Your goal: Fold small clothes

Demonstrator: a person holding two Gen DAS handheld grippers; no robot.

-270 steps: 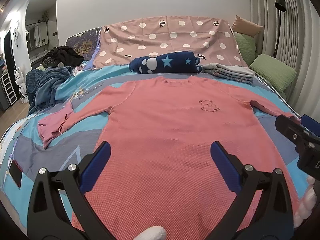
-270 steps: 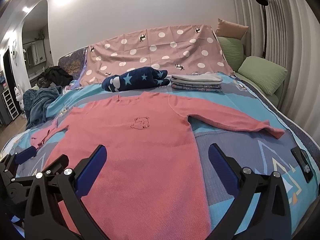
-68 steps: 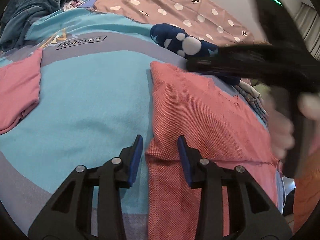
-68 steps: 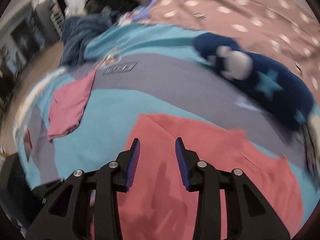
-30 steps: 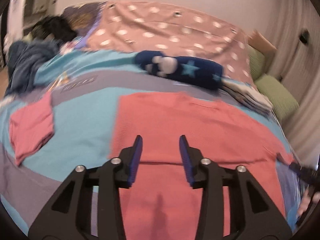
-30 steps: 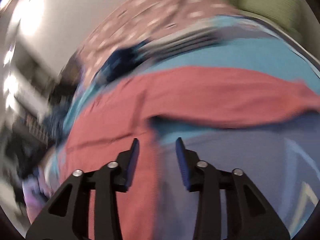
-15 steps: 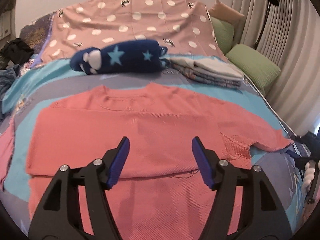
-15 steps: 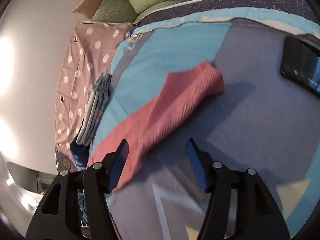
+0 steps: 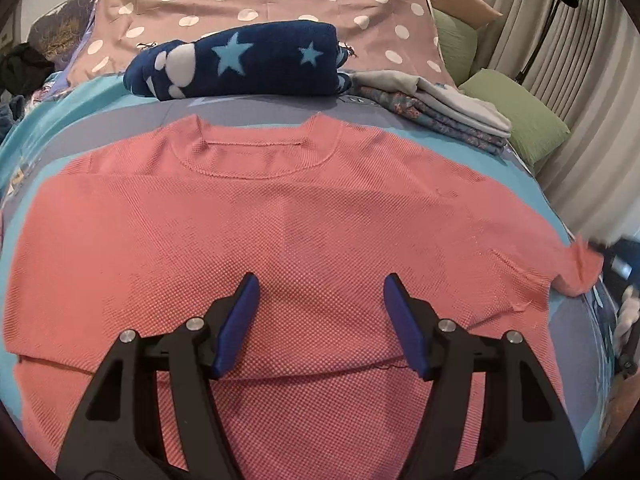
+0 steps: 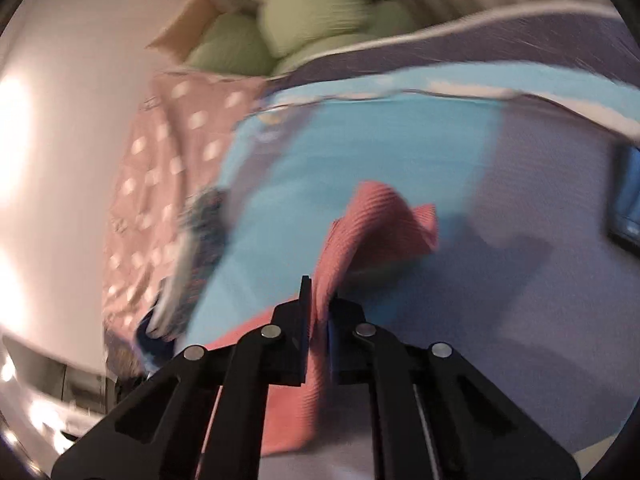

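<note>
Left wrist view – shirt: the pink shirt (image 9: 280,216) lies flat on the bed cover (image 9: 80,96), collar toward the pillows, with one layer of pink cloth folded across the body so that its edge runs crosswise just ahead of the tongs.
Left wrist view – left gripper (image 9: 320,316): the jaws stand wide apart and hold nothing, poised over the middle of the shirt; I cannot tell whether the tips touch the cloth.
Left wrist view – surroundings: a navy star blanket (image 9: 240,64) sits beyond the collar, a stack of folded clothes (image 9: 432,108) to its right, a spotted sheet (image 9: 248,0) and green pillows (image 9: 516,120) behind.
Left wrist view – sleeve: the right sleeve end (image 9: 580,268) is lifted at the far right edge of the shirt.
Right wrist view – right gripper (image 10: 318,308): the jaws are nearly closed, pinching the pink sleeve (image 10: 380,224) – the cuff stands up in a hump beyond the tips. The picture is blurred.
Right wrist view – surroundings: the cover is blue and grey here, with a dark flat thing (image 10: 628,196) at the right edge, too unclear to name.
Step in hand: folding the right sleeve in, by my reading.
Next move: it calls for carrying the cuff across the shirt's body and laying it flat without dragging the folded layer; the free left tongs could pin the cloth.
</note>
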